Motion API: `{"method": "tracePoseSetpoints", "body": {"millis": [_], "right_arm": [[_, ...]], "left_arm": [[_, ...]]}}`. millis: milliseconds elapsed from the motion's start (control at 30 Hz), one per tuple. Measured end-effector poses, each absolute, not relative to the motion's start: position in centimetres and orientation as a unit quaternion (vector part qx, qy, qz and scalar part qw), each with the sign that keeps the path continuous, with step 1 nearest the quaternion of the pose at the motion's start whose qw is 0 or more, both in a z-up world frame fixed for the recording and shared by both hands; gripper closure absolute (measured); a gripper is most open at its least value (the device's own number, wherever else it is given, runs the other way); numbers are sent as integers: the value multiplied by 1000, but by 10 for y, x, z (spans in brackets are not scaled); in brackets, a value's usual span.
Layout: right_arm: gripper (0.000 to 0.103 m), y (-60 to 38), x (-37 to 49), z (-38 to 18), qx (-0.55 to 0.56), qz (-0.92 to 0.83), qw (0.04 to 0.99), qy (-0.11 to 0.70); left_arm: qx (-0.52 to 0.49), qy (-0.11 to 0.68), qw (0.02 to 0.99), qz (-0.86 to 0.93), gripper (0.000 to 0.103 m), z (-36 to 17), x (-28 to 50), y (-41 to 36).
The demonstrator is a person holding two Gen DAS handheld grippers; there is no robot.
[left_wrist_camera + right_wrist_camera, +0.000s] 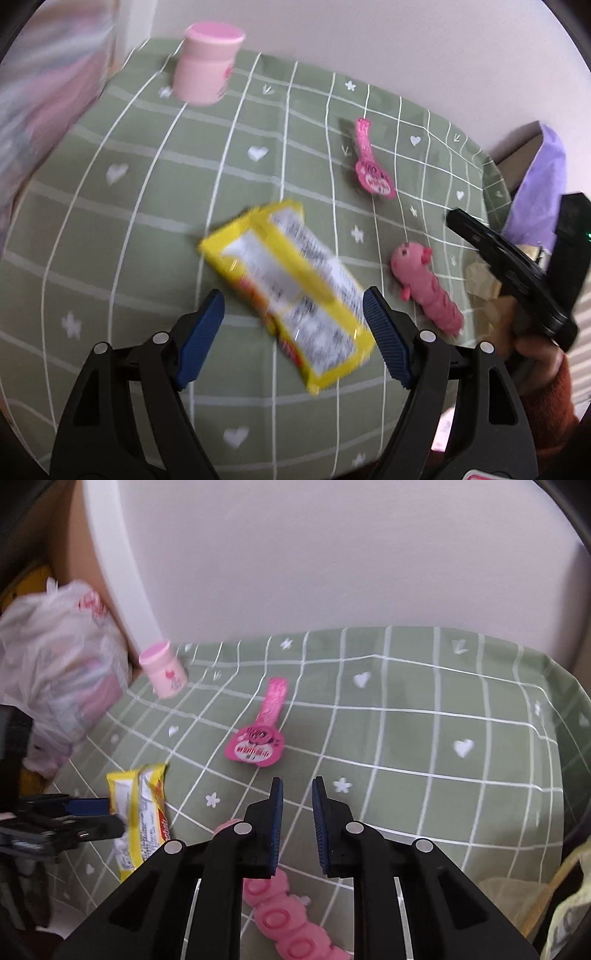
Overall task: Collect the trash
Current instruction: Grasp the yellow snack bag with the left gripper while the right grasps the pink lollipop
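Below my left gripper point(293, 332), its jaws wide and empty, lies the yellow wrapper point(291, 288) near me on the green cloth point(147, 221). I'd straddle its narrow width, then squeeze. My right gripper point(297, 825) hangs narrow, empty.

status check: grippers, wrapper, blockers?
Left hand-held gripper open, straddling yellow wrapper, no contact. Right hand-held gripper narrowed, empty. Pink toy beside the wrapper, not blocking.
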State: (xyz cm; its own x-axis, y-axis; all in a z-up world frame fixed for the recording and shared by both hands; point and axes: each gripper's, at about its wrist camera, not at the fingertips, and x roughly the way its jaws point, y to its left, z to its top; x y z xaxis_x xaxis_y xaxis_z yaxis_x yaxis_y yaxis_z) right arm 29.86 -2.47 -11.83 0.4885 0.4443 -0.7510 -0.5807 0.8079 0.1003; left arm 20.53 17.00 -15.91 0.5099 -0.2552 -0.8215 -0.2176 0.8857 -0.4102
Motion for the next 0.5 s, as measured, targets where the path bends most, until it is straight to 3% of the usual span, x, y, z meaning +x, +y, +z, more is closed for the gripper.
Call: {"method": "tracePoseSetpoints", "body": {"millis": [33, 100, 233, 500], "right_arm": [[76, -29, 299, -116, -75, 297, 861, 405], [44, -33, 303, -114, -58, 307, 860, 403], [44, -17, 315, -123, -53, 341, 832, 435], [44, 47, 344, -145, -110, 338, 807, 471]], "left_arm": [[-224, 494, 840, -7, 30, -158, 212, 165], [-199, 496, 845, 2, 32, -157, 223, 157], [-178, 504, 845, 4, 44, -159, 240, 151], [-208, 463, 861, 24, 45, -146, 213, 179]]}}
